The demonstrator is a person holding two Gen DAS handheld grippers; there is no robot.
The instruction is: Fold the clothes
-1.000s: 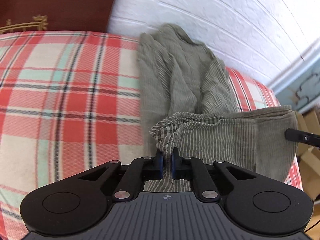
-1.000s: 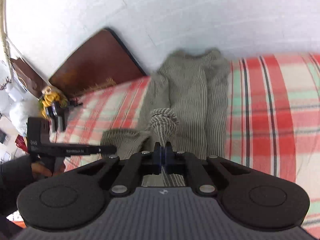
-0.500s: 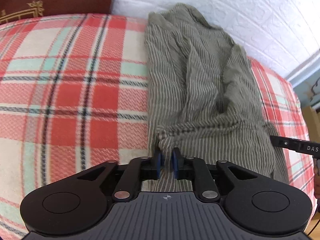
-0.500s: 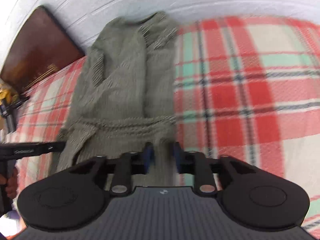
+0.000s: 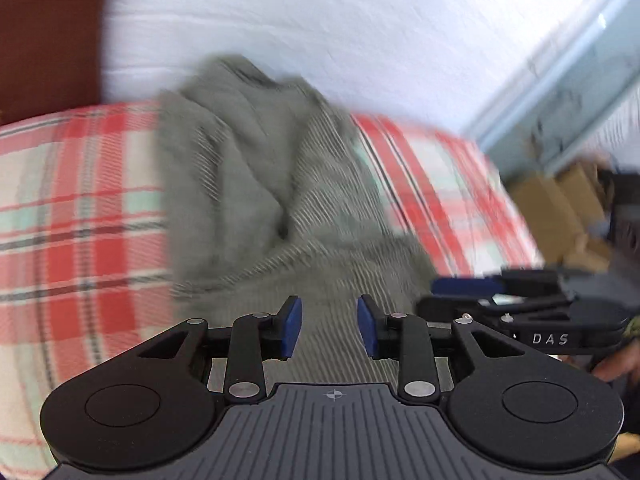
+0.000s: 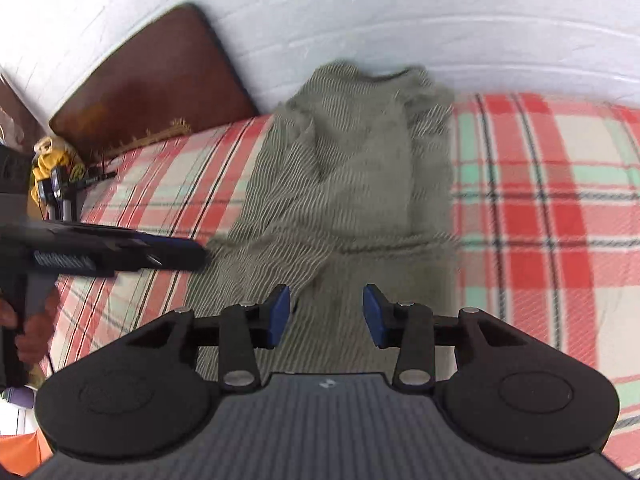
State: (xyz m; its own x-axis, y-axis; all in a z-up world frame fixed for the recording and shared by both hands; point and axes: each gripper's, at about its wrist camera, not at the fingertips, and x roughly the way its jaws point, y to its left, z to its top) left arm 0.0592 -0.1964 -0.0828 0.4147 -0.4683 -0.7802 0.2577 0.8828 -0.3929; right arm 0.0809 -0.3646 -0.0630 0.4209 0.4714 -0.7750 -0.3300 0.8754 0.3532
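L gripper (image 5: 329, 328): jaws spread wide, blue pads (image 5: 291, 330) apart, nothing held between them. Positioned just above the near hem of the garment (image 5: 272, 208), w/ striped cloth seen through the gap. Contact w/ cloth can't be told; view is motion-blurred.

R gripper (image 6: 323, 316): jaws likewise parted, blue pads (image 6: 278, 314) clear of each other, nothing gripped. Hung over the near end of the same garment (image 6: 352, 200), approx. at its fold line.

Garment: grey-green, fine pale stripes, laid lengthwise on the plaid bedspread (image 6: 540, 208) (red/cream/mint checks, dark lines). A cross-wise ridge of doubled cloth is seen at the near part, w/ the lower section lying flat toward the cameras. Far end is bunched against the white wall (image 6: 400, 20). Surface is wrinkled, esp. mid-section.

In the L view, the R gripper (image 5: 460, 294) is seen side-on at the garment's right edge, lettering "DAS" on its body; fingers of the person's hand (image 5: 618, 364) are partly seen behind it. In the R view, the L gripper (image 6: 192, 256) is seen at the garment's left edge, held by a hand (image 6: 36, 328) at frame left.

Farther back: dark brown headboard (image 6: 148, 84) against the wall, left of the garment. Cardboard boxes (image 5: 560, 216) beyond the bed's right side, blurred. Pale blue panel (image 5: 568, 92) at far right.
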